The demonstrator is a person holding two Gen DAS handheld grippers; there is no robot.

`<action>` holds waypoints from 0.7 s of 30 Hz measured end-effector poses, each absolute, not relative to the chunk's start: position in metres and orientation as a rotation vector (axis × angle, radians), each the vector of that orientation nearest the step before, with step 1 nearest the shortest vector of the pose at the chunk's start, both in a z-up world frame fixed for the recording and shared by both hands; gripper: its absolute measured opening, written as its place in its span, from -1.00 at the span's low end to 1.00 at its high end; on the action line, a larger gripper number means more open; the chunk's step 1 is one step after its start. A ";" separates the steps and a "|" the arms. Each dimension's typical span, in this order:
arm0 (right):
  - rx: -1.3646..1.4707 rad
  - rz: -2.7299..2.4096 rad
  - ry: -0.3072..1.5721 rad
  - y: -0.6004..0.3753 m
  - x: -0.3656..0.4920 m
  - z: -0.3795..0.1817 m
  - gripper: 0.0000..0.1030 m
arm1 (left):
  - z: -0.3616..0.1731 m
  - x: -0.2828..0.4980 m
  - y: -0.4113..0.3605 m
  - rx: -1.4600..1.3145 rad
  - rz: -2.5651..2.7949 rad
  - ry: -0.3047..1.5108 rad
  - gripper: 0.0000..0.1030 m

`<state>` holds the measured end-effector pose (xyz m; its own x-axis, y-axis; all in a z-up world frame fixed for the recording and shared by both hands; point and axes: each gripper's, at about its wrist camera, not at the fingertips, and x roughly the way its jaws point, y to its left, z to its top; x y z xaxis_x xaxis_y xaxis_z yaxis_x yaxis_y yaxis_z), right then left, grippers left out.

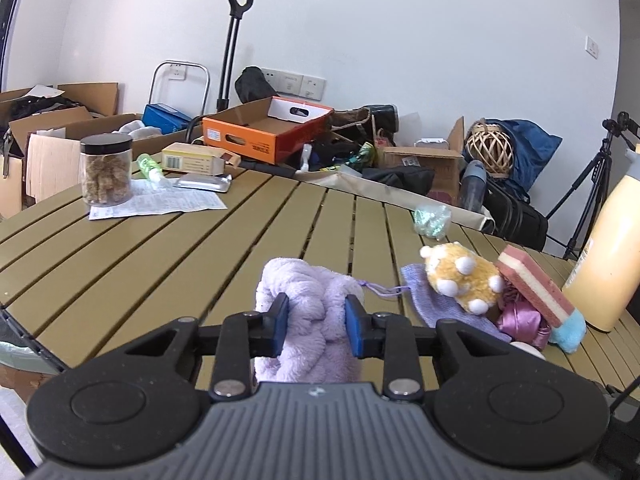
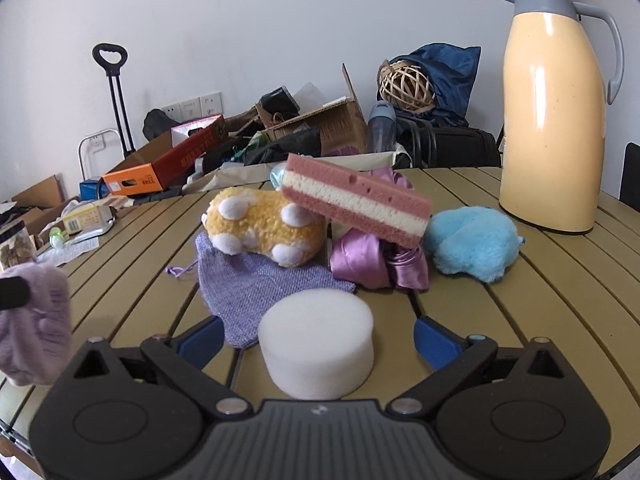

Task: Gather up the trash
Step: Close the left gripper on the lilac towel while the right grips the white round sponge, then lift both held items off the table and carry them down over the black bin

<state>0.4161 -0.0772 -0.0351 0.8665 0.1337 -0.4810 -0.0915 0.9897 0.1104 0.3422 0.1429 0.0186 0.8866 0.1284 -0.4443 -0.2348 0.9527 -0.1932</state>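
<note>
Slatted olive table (image 1: pixel 168 248) fills both views beneath a white wall and floor clutter. At upper left of the left wrist view a lidded jar (image 1: pixel 106 171) stands on printed paper (image 1: pixel 160 202). Low in the centre, the left gripper (image 1: pixel 316 320) pinches a lilac fluffy cloth (image 1: pixel 308 292). In the right wrist view the right gripper (image 2: pixel 316 338) is spread wide around a white foam cylinder (image 2: pixel 316 346), pads apart from it. Behind lie a yellow plush (image 2: pixel 264 226), a pink sponge (image 2: pixel 356 200), a blue plush (image 2: pixel 472 242) and, upper right, a cream thermos (image 2: pixel 554 120).
</note>
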 end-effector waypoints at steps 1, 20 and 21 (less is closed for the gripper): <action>0.084 0.118 0.513 -0.076 0.417 -0.035 0.78 | 0.019 0.341 0.145 -0.247 0.194 0.442 -0.42; 0.121 0.143 0.491 -0.081 0.404 -0.031 0.12 | 0.026 0.320 0.164 -0.268 0.214 0.409 -0.42; 0.124 0.146 0.491 -0.082 0.402 -0.030 0.12 | 0.026 0.319 0.163 -0.268 0.210 0.408 -0.42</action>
<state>0.4018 -0.0821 -0.0303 0.8719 0.1694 -0.4595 -0.1102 0.9821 0.1530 0.3187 0.1632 0.0257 0.8972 0.1466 -0.4167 -0.2535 0.9434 -0.2139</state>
